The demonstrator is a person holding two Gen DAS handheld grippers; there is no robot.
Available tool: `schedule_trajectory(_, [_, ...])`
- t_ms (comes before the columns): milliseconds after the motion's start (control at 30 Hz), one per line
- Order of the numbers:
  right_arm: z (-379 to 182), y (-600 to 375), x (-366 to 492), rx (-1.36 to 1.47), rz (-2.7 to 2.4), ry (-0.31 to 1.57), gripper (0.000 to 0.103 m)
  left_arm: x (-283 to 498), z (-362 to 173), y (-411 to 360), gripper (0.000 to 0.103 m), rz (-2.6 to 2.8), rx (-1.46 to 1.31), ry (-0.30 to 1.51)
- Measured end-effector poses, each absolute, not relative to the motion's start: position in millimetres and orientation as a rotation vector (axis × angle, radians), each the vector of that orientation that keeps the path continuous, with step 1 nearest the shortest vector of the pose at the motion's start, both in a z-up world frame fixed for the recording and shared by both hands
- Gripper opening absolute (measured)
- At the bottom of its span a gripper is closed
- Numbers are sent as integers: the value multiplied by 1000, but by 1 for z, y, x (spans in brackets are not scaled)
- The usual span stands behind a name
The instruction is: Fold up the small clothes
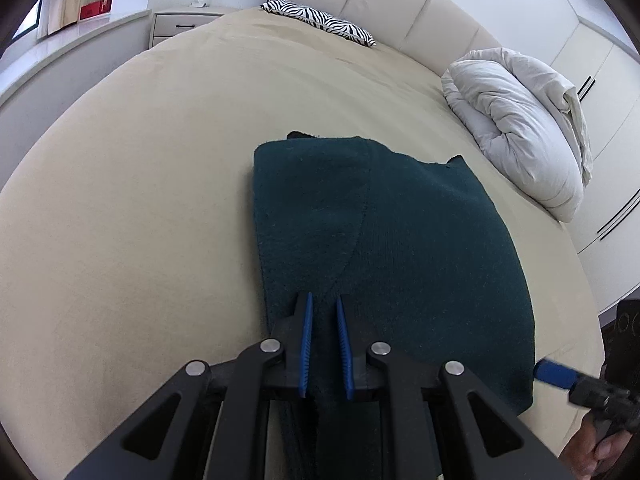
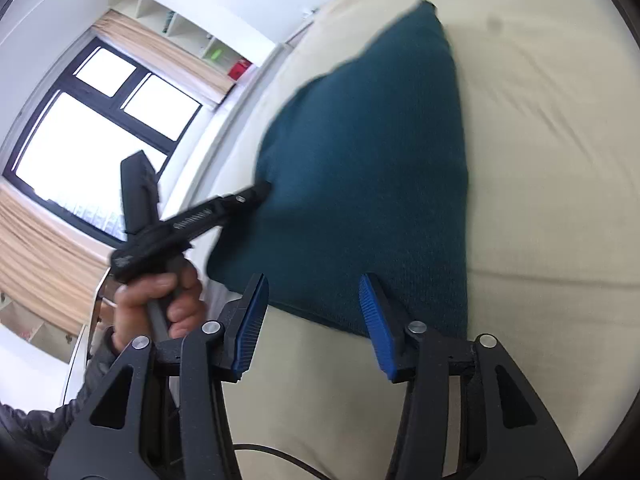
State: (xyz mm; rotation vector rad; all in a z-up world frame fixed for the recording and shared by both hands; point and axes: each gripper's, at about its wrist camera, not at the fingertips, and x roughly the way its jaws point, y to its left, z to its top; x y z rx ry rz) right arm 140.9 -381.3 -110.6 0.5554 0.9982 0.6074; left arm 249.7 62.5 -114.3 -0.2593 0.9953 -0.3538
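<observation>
Folding looks well advanced in the left wrist view: the dark green sweater (image 1: 392,248) lies on the bed (image 1: 160,200) as a compact rectangle with a flap doubled over its left part, the curved flap edge running down toward the camera. The left gripper (image 1: 324,308) sits at the near edge with its blue fingers (image 1: 307,332) close together and green cloth between them; I judge it pinched on that edge, though how firmly is hard to tell. Perhaps one more fold or a smoothing pass remains. Far and left edges of the sweater are straight; a small dark bit pokes out at the far corner. Bare sheet spreads wide to the left and beyond, while a bundled white duvet (image 1: 520,128) lies near on the right and a zebra pillow (image 1: 320,20) well away by the headboard. The right gripper's blue tip (image 1: 554,372) shows just beside the sweater's near right corner.

Right wrist view: the right gripper (image 2: 314,312) is spread wide, holding nothing, hovering by the sweater's (image 2: 360,160) hem. The left gripper (image 2: 224,208) meets the cloth's side edge. Open sheet lies to the right; the bed's edge is close on the left.
</observation>
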Motion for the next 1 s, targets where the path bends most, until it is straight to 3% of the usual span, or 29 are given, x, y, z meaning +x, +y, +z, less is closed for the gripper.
schedule_trajectory(167, [-56,-350,181,575,646,946,49,252,-116,61,17,-377,-252,1016])
schedule_trajectory(333, [-76,-346,242,630,619,1043,55,255,-120,68,17,-420,-281,1019])
schedule_trajectory(400, [-90,-348,250,663,595,1029,37,254,-120,70,17,-431,-289,1015])
schedule_trajectory(467, [-92,-361,247,719,596,1015,35,254,-121,70,17,-433,-298,1014])
schedule_trajectory(567, [-76,-376,239,716,543,985,41,254,-121,70,17,-430,-302,1009])
schedule_trajectory(733, [-45,-328,266,581,652,1054,64,255,-121,68,17,-427,-284,1011])
schedule_trajectory(900, [-66,-270,322,579,668,1190,63,256,-123,74,17,-446,-302,1019])
schedule_trajectory(1000, [-77,-254,347,626,632,1177,63,258,-124,75,17,-457,-307,1024])
